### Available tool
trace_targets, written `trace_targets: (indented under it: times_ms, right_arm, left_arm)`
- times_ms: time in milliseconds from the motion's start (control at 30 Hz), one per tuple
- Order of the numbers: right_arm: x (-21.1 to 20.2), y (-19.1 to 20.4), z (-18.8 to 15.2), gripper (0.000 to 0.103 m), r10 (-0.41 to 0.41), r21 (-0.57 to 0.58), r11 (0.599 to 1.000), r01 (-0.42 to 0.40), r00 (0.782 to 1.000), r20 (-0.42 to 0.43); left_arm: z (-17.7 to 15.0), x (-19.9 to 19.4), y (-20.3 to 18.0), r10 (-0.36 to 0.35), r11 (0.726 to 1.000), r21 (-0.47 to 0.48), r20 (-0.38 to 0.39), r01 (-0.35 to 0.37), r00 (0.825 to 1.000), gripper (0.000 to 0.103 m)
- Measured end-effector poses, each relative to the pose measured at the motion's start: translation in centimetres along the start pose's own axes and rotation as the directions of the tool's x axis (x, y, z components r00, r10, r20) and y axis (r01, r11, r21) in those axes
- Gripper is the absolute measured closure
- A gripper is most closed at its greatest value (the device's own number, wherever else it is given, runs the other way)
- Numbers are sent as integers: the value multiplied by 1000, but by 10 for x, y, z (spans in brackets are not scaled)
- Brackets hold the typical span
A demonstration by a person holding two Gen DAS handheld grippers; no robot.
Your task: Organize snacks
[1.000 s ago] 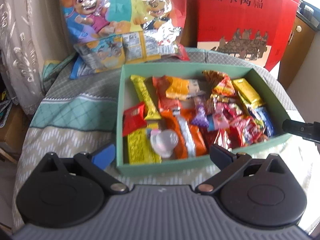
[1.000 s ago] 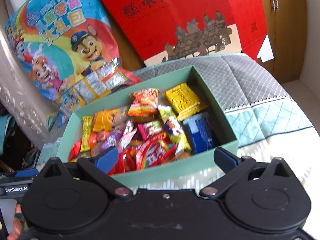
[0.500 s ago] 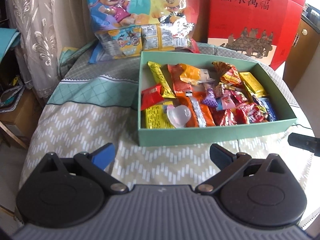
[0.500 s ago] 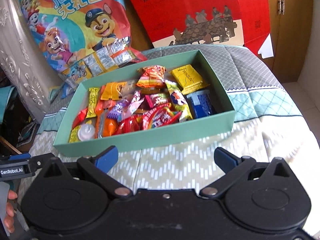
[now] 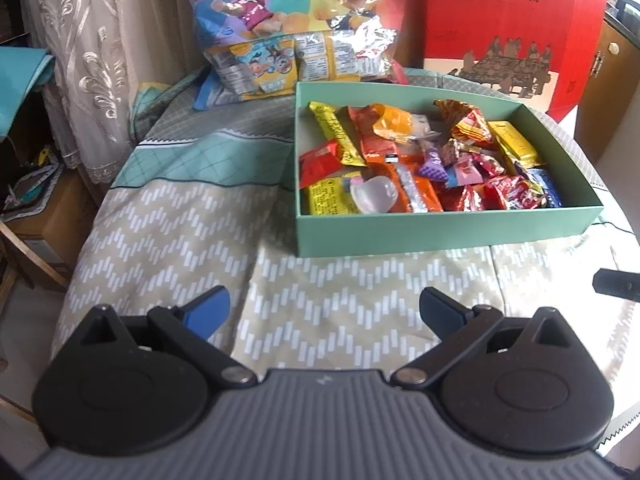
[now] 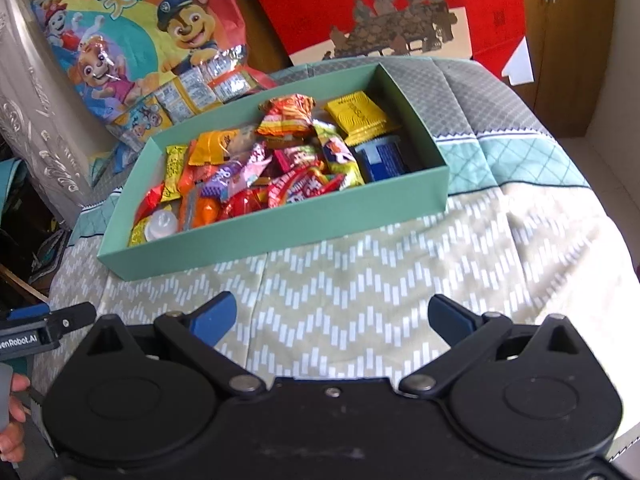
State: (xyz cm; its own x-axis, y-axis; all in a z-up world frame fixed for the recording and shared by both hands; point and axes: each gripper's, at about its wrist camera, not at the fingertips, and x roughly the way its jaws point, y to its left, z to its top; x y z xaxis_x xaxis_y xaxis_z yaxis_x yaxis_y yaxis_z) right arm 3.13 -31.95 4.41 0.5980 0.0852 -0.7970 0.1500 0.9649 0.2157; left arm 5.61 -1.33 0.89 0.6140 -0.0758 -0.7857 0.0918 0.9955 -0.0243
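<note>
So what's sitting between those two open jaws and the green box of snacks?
Nothing but bare zigzag-patterned cloth. Both wrist views show it lying between each open gripper, left and right, and the green box.

A patterned cloth (image 5: 168, 232) is spread over the surface, with pale chevron stripes at the near edge, a teal lattice band across the middle and grey diamond quilting toward the far edge. A red gift bag (image 5: 504, 20) printed with gold characters and a banquet scene is stood upright behind the far edge. An embroidered cream curtain (image 5: 84, 60) is hung along the left side, with cluttered items (image 5: 28, 184) seen on the floor below it. Wooden cabinet doors (image 6: 560, 40) with metal handles are seen beyond the far right corner.
</note>
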Motion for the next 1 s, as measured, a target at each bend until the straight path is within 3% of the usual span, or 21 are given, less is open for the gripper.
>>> trace_targets:
  times_ms: [1000]
  right_arm:
    - [11, 9, 5, 0, -21, -30, 999, 19, 999, -43]
  left_arm:
    - [-3, 7, 3, 12, 1000, 0, -23, -12, 1000, 0]
